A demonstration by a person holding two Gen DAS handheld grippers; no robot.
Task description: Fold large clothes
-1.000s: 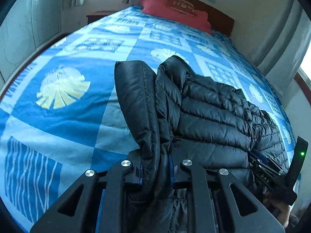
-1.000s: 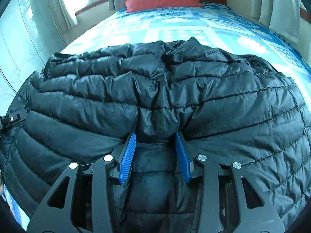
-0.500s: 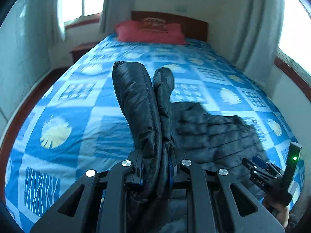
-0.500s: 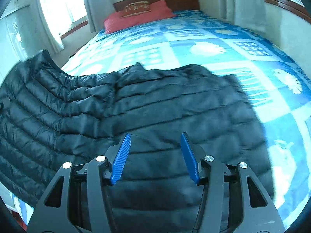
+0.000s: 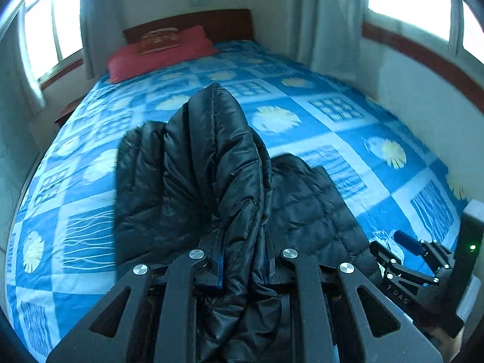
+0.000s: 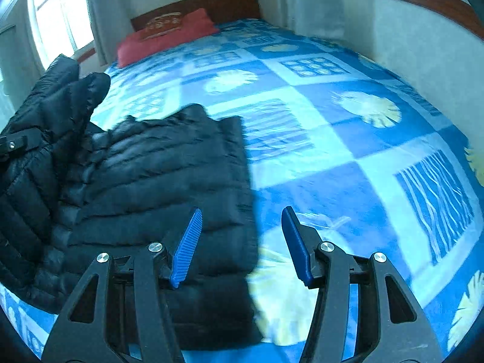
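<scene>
A black quilted puffer jacket (image 6: 157, 175) lies on the near part of the bed (image 6: 332, 139), over its blue patterned cover. My left gripper (image 5: 242, 260) is shut on a bunched fold of the jacket (image 5: 211, 163) and holds it up off the cover; the lifted fold also shows at the left of the right wrist view. My right gripper (image 6: 242, 242) hangs open above the jacket's right edge, nothing between its blue pads (image 6: 186, 248). It also appears low at the right of the left wrist view as the right gripper (image 5: 402, 260).
A red pillow (image 5: 160, 51) lies at the wooden headboard (image 5: 230, 24) at the far end. Windows with pale curtains (image 5: 329, 21) stand on both sides. A white wall (image 6: 417, 54) runs close along the bed's right side.
My right gripper has let go of the jacket, opened and drawn away to the right. My left gripper has carried its fold up and across, over the rest of the jacket.
</scene>
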